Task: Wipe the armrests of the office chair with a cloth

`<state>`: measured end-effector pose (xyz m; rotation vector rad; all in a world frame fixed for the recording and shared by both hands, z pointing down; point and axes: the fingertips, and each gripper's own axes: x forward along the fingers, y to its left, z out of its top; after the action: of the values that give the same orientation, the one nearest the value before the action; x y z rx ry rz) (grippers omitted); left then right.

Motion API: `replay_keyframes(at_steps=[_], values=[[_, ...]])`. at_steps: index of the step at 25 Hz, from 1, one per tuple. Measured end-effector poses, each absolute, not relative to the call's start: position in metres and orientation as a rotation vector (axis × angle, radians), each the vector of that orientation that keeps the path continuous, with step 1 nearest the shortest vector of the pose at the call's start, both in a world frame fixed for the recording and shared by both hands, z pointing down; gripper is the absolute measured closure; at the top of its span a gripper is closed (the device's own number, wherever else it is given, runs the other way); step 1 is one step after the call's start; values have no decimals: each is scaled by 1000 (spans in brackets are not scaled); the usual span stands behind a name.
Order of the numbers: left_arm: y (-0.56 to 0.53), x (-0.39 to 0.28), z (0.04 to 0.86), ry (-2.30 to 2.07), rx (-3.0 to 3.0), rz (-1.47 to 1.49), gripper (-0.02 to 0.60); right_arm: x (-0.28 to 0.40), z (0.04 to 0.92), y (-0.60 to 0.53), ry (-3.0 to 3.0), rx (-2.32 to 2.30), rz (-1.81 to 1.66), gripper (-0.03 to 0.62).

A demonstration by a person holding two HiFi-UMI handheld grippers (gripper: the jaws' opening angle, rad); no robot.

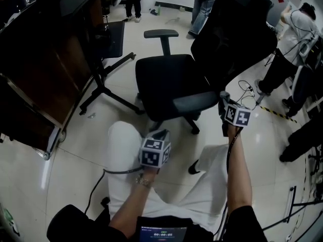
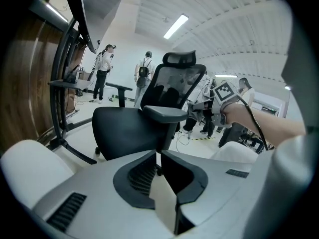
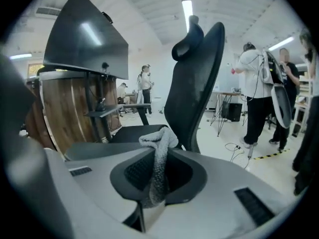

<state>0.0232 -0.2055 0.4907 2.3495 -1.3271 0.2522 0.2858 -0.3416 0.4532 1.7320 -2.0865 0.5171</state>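
The black office chair [image 1: 166, 87] stands in front of me, seat facing me, backrest [image 1: 232, 29] at the right. Its far armrest [image 1: 161, 33] sticks up behind the seat. The near armrest [image 1: 195, 101] lies at the seat's front right. My right gripper [image 1: 224, 104] hovers at that armrest's right end, shut on a grey knitted cloth [image 3: 160, 142] that bunches up above the right gripper [image 3: 158, 156]. The left gripper [image 1: 161, 134] hangs lower, in front of the seat, and my left gripper [image 2: 159, 156] is shut and holds nothing. It faces the near armrest [image 2: 165, 113].
A wooden desk [image 1: 40, 79] with a black star-shaped base [image 1: 103, 82] fills the left. Cables [image 1: 247, 88] and yellow-black floor tape [image 1: 275, 112] lie at the right. Several people stand at the back and right. My white-trousered legs [image 1: 121, 150] are below the chair.
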Motion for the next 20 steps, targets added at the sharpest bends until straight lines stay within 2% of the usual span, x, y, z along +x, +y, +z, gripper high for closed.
replay_keyframes(at_steps=[8,13,20], values=[[-205,27,494,-1326,2349,268,551,170,467,-299,-2353,1691,546,545],[-202,30,488,-1326,2357,261,551,104,475,-264,-2478,1452,587,545],[-199,33,483,-1328,2364,263,551,95,487,-221,-2409,1406,675,545]])
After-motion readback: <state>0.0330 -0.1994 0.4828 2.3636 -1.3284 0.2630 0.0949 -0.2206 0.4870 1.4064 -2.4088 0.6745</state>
